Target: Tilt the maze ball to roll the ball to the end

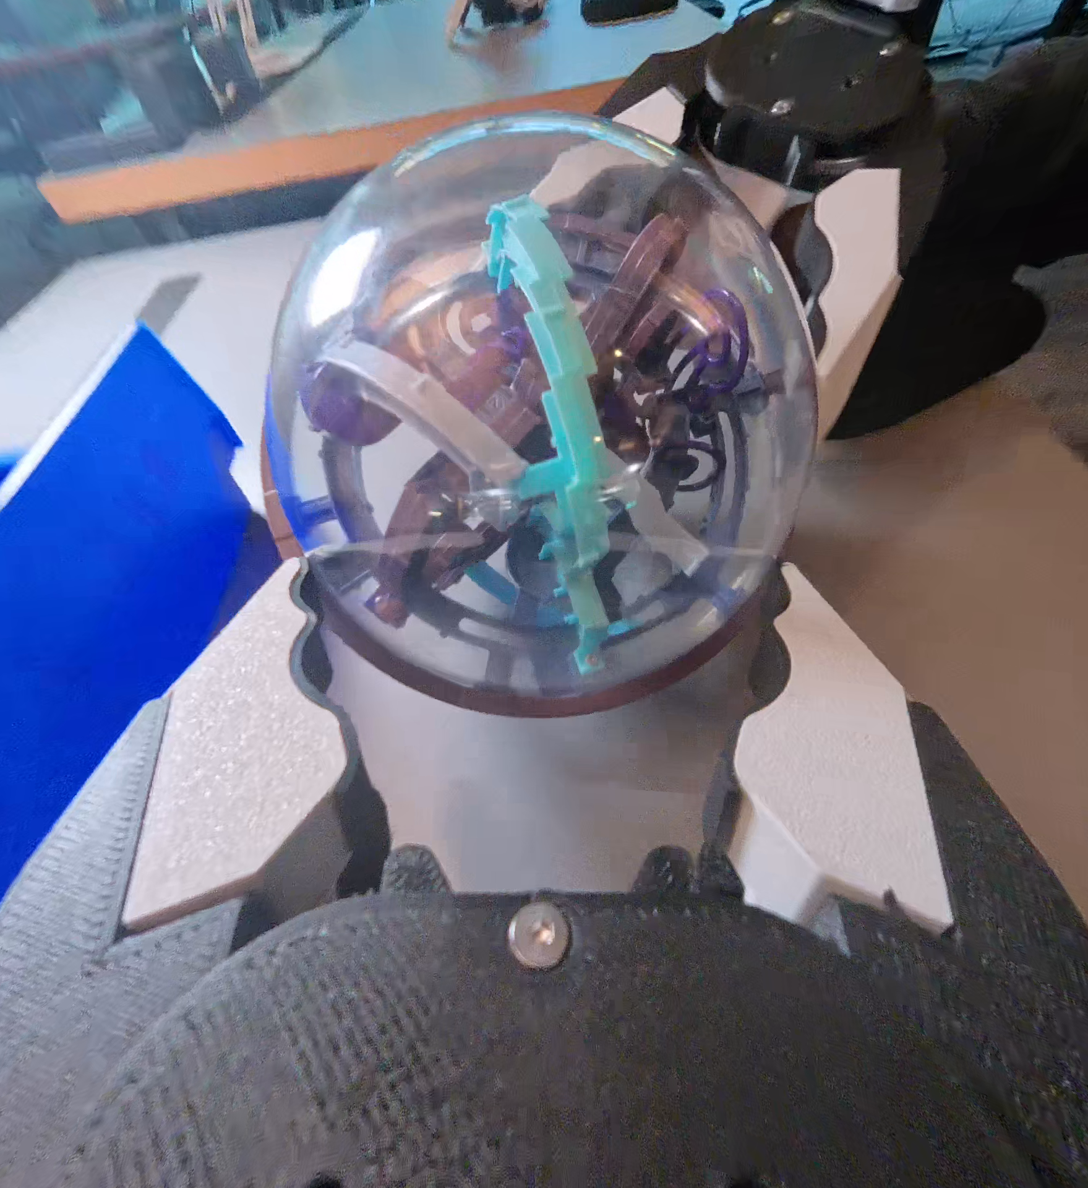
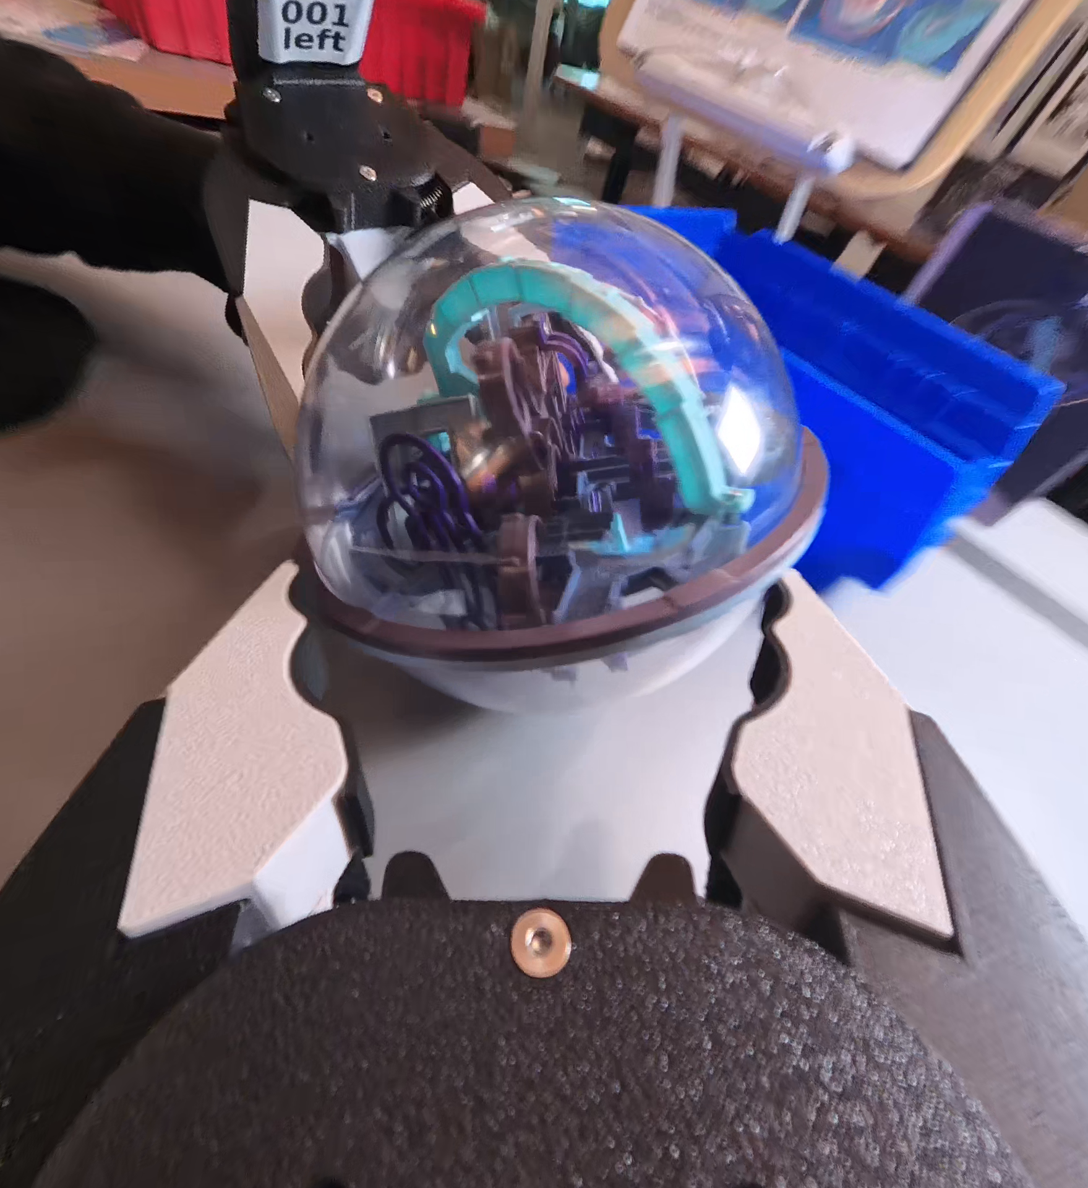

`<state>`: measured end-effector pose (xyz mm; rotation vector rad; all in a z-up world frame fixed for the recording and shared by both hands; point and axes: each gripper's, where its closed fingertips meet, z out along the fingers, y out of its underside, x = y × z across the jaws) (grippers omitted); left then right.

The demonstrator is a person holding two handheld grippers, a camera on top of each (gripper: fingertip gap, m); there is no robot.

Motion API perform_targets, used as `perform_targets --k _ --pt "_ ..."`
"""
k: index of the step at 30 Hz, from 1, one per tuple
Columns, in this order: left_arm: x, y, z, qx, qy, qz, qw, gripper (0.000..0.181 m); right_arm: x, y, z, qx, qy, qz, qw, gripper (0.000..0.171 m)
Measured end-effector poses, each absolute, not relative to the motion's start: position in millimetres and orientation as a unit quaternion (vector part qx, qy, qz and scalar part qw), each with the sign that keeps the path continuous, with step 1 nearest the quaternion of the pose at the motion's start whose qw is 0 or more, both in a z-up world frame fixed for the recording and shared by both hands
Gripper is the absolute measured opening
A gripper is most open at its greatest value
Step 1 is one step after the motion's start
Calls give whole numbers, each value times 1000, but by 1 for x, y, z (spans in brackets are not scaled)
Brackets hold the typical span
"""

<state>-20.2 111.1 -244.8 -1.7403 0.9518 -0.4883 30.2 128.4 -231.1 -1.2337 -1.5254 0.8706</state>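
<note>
**Maze ball clamped from two sides**

Maze ball (image 1: 544,411) sits mid-frame in both wrist views, above the pale table (image 1: 914,578). Left gripper (image 1: 544,617) pinches it at 6 o'clock; right gripper (image 2: 538,636) grips likewise from the opposite side. Teal track (image 1: 560,398) arcs across inside. The small rolling ball is lost among blurred purple ramps. Blue bin (image 1: 78,514), at 9 o'clock, is cut off.

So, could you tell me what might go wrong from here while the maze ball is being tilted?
The maze ball is a smooth clear sphere pinched only at its sides by the left gripper and right gripper, so it might slip free. The blue bin sits close beside it, so a wide tilt could knock it.
</note>
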Motion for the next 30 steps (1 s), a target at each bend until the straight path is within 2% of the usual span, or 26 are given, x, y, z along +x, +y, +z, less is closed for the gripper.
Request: perform_targets --k 5,11,15,22,30 --pt "-33 58 -234 -752 335 -223 522 144 2 73 -239 -561 -603 380 420 137" --pt "-32 -23 -217 -749 328 -187 545 144 -2 -17 -261 -613 -576 447 306 136" --pt "-29 -51 -218 -745 326 -201 546 144 4 -46 -258 -606 -576 446 319 133" --pt "-33 -40 -224 -725 334 -258 544 145 16 -36 -255 -565 -624 402 359 126" --pt "-73 15 -234 -716 312 -325 533 144 -14 20 -247 -526 -663 409 342 124"
